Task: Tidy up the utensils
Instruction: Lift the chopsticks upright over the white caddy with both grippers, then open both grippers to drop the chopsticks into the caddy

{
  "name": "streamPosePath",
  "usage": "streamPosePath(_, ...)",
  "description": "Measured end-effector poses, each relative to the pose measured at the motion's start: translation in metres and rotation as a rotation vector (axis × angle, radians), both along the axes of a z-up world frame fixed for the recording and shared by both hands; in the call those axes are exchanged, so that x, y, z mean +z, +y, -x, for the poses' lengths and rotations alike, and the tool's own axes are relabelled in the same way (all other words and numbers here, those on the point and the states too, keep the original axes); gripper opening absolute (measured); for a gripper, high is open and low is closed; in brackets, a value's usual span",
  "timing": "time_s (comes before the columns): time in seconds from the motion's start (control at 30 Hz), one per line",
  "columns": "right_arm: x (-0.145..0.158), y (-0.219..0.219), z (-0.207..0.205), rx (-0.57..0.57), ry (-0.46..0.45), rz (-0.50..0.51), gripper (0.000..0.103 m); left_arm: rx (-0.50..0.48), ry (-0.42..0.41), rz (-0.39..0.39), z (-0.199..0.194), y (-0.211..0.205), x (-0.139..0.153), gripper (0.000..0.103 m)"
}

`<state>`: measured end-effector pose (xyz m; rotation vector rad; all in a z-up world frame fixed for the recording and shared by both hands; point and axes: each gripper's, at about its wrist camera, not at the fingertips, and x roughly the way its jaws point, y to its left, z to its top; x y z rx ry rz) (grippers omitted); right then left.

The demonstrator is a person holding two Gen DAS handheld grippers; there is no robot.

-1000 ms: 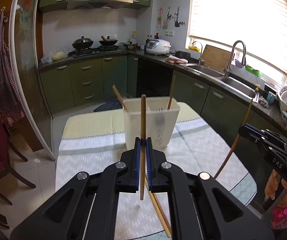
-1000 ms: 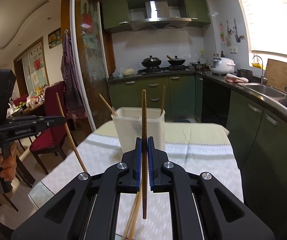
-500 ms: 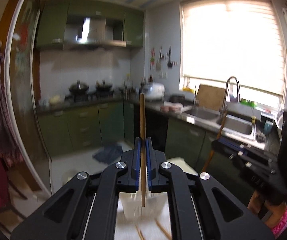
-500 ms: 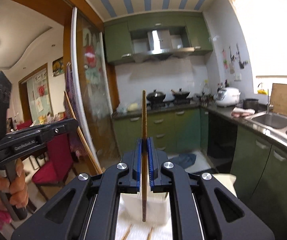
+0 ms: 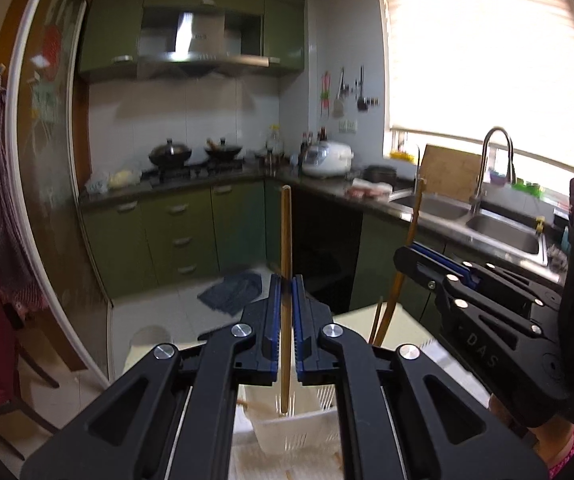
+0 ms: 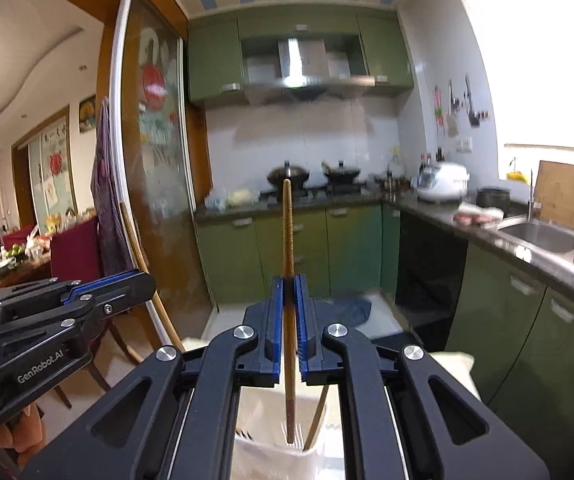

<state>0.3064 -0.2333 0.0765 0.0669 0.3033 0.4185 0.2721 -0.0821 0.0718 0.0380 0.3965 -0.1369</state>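
Two chopsticks held upright above the white utensil basket [image 5: 287,428].

Left gripper [image 5: 286,320] clamps one chopstick [image 5: 285,248], right gripper [image 6: 288,320] another chopstick [image 6: 288,240]; both tips hang over the basket rim. Two sticks already lean inside; kitchen counter [image 5: 427,212] beyond.

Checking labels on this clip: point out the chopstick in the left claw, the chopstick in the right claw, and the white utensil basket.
left chopstick [image 5: 286,240], left wrist view, upper shaft
right chopstick [image 6: 288,232], right wrist view, upper shaft
white utensil basket [image 5: 299,434], left wrist view, front wall
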Motion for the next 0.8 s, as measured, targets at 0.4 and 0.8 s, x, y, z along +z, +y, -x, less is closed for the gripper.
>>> streamPosePath(0.4,-0.052,0.009,0.004,0.028,0.088,0.066,0.015,-0.010,0.118,-0.009,-0.001,0.005,-0.036,0.011)
streamPosePath(0.8,-0.066,-0.039,0.101,0.039,0.202,0.122,0.031,0.005,0.443,0.009,0.038,0.016,-0.082,0.032)
